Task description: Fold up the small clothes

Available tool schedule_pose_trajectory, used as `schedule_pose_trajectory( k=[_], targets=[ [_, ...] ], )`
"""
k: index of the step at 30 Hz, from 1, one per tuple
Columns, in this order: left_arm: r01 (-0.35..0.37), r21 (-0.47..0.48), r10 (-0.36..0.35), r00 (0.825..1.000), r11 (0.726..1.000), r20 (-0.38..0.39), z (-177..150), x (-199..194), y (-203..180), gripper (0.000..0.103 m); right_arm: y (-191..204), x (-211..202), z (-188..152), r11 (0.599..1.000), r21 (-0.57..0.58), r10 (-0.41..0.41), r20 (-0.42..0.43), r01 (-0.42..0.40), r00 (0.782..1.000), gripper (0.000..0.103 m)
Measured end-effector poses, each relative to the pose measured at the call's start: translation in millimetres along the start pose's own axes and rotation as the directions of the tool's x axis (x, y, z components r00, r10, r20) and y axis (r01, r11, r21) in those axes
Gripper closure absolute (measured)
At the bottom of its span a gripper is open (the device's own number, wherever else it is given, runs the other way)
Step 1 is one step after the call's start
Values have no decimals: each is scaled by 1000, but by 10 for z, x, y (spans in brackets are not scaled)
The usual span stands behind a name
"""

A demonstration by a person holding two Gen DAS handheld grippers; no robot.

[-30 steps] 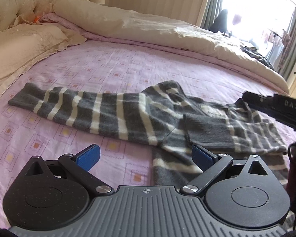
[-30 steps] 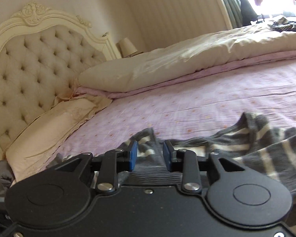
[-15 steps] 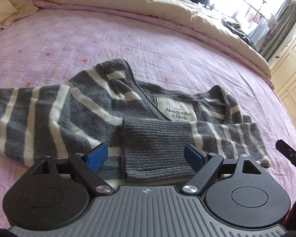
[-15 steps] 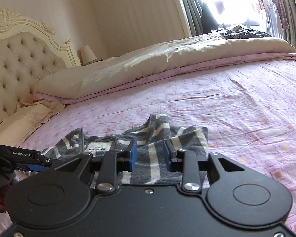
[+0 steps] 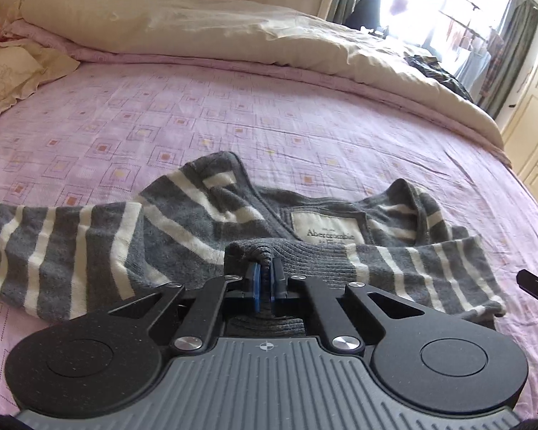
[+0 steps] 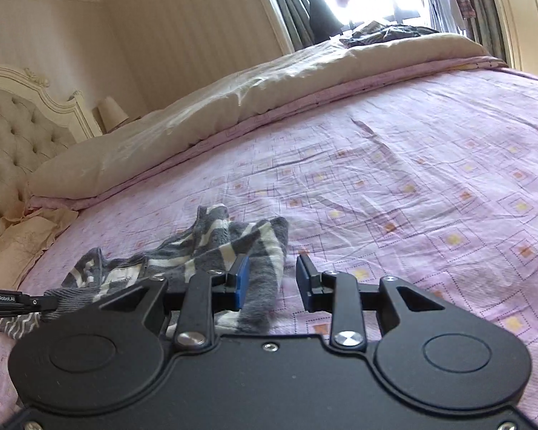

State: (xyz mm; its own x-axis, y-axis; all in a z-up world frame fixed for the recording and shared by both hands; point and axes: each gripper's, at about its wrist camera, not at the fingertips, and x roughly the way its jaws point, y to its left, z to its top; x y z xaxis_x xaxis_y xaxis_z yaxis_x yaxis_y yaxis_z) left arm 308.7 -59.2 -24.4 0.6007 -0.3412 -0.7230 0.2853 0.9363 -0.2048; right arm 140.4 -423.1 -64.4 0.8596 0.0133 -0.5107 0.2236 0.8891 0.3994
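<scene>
The striped sweater [image 5: 183,236] lay on the pink bed sheet [image 5: 233,122], its ribbed cuff [image 5: 269,254] pinched by the left gripper [image 5: 264,283] while the right gripper [image 6: 272,283] was spread beside the folded edge, so a shallow grip was judged liable to slip if the cuff were pulled.

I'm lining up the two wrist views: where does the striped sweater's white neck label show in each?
Left wrist view: the neck label sits just right of centre, beyond the left hand-held gripper, which pinches the ribbed cuff.
Right wrist view: the label is at lower left, partly hidden.
Shared landmark: the cream duvet along the bed's far side.
</scene>
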Motion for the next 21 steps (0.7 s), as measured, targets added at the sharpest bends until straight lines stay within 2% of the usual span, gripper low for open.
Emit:
schedule_pose_trajectory(
  k=[5, 9, 11, 14, 15, 16, 17, 19, 20, 21],
  targets=[
    [-19, -59, 18, 1000, 998, -20, -67, 140, 163, 98, -31, 285, -14, 1000, 22, 24, -70, -23, 997, 61],
    [-7, -37, 5, 999, 999, -49, -126, 226, 183, 95, -28, 427, -13, 998, 51, 53, -91, -48, 994, 60],
    [-6, -25, 5, 999, 1000, -42, -145, 228, 185, 95, -35, 468, 3, 995, 74, 69, -87, -62, 994, 51],
    [7, -37, -8, 999, 999, -39, -149, 228, 215, 95, -39, 549, 30, 993, 100, 79, -97, -69, 992, 51],
    [10, -44, -12, 999, 999, -38, -149, 235, 225, 95, -23, 584, 32, 992, 105, 86, -110, -75, 990, 58],
    [12, -49, -13, 999, 999, -35, -154, 226, 230, 95, 13, 604, 28, 993, 86, 94, -119, -84, 988, 91],
    [12, -47, -13, 999, 999, -33, -156, 222, 225, 95, 69, 589, 25, 998, 37, 57, -112, -53, 992, 95],
    [21, -37, -22, 999, 999, -29, -170, 222, 210, 91, 119, 560, 9, 997, -44, -74, -91, 70, 993, 96],
    [29, -36, -30, 999, 999, -30, -179, 231, 207, 90, 70, 590, -8, 996, -32, -92, -117, 89, 989, 96],
    [26, -34, -27, 999, 999, -26, -193, 238, 205, 90, -3, 611, -37, 997, 1, -75, -131, 76, 989, 96]
  ],
)
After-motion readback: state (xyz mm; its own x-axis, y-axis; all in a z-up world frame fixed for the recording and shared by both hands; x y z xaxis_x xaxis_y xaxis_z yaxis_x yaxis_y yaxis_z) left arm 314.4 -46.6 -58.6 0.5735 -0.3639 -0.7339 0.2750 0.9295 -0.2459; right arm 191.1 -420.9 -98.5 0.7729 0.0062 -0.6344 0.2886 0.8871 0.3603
